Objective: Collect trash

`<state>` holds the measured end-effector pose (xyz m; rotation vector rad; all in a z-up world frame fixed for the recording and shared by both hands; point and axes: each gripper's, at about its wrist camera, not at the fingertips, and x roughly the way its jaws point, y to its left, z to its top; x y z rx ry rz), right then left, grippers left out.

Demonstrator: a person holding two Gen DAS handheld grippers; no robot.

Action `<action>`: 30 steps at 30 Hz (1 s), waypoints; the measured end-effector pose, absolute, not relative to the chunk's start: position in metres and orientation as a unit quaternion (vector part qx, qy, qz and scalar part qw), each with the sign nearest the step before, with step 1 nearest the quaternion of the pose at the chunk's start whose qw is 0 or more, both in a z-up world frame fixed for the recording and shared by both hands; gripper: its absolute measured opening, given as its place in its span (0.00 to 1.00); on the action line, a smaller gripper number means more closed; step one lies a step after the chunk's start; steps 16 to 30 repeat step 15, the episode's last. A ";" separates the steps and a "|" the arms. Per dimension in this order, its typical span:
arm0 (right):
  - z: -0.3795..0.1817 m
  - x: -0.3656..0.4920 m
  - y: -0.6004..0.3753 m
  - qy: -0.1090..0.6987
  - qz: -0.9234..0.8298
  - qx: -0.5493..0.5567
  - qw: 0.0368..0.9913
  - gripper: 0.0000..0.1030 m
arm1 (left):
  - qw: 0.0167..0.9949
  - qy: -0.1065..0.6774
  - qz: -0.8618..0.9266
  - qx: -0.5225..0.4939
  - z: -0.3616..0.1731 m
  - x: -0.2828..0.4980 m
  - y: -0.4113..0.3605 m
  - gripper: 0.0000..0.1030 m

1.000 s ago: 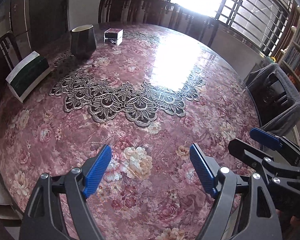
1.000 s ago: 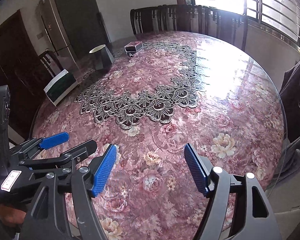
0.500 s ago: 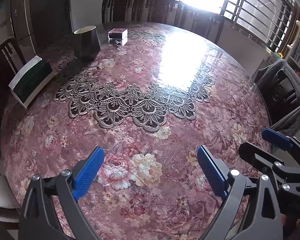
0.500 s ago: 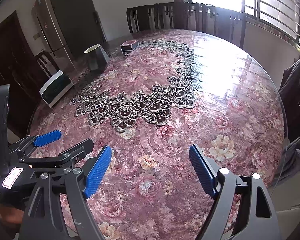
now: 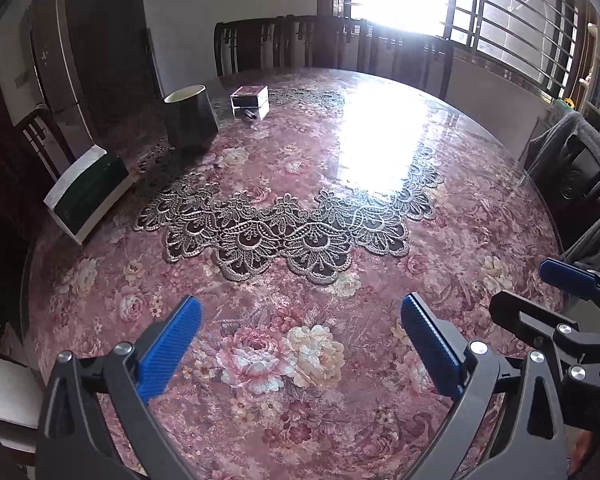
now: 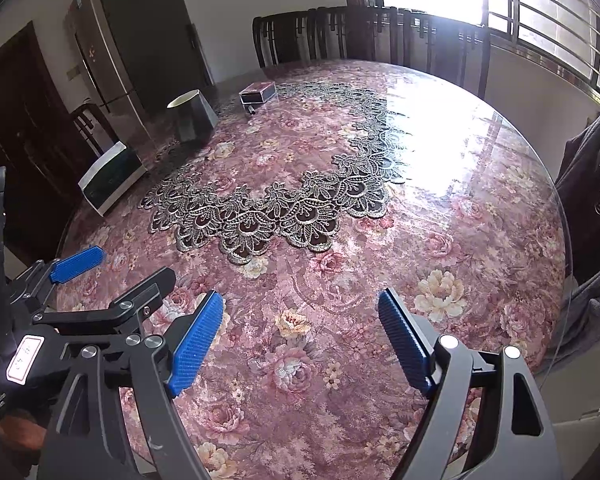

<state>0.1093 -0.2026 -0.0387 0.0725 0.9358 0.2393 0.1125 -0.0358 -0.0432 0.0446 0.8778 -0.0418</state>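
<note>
Left gripper (image 5: 300, 340): jaws spread wide above the near edge of the table, blue pads apart, nothing between them.
Right gripper (image 6: 300, 332): likewise wide open and holding nothing, poised over the near floral cloth just right of the left one; its fingers also show at the right edge of the left wrist view.
Table (image 5: 480, 240): round, covered in a glossy pink floral cloth, bright window glare on its far right half.
Lace mat (image 5: 284, 232): dark, scalloped, lying flat across the table's middle, well beyond both grippers.
Cup (image 5: 190, 120): dark with a pale inside, upright at the far left of the table, well apart from both grippers.
Small box (image 5: 250, 96): at the far side, just right of the cup; whether it counts as trash cannot be told.
Dark item (image 5: 249, 114): small, lying just in front of the small box; too small to identify.
Green box (image 5: 88, 196): green with white edges, lying at the table's left edge, nearer than the cup, far left of the left gripper.
Chairs (image 5: 256, 46): dark wood, lined up behind the table under the barred window.
Grey cloth (image 5: 592, 208): draped over a chair at the right.
</note>
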 end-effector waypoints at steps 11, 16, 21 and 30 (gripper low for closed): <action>-0.036 0.110 -0.203 0.446 0.113 0.033 0.887 0.75 | 0.907 0.420 -0.004 0.028 -0.035 0.116 -0.036 0.96; -0.036 0.110 -0.202 0.446 0.112 0.032 0.887 0.75 | 0.902 0.432 -0.013 0.012 -0.039 0.119 -0.035 0.96; -0.036 0.110 -0.202 0.446 0.112 0.032 0.887 0.75 | 0.902 0.432 -0.013 0.012 -0.039 0.119 -0.035 0.96; -0.036 0.110 -0.202 0.446 0.112 0.032 0.887 0.75 | 0.902 0.432 -0.013 0.012 -0.039 0.119 -0.035 0.96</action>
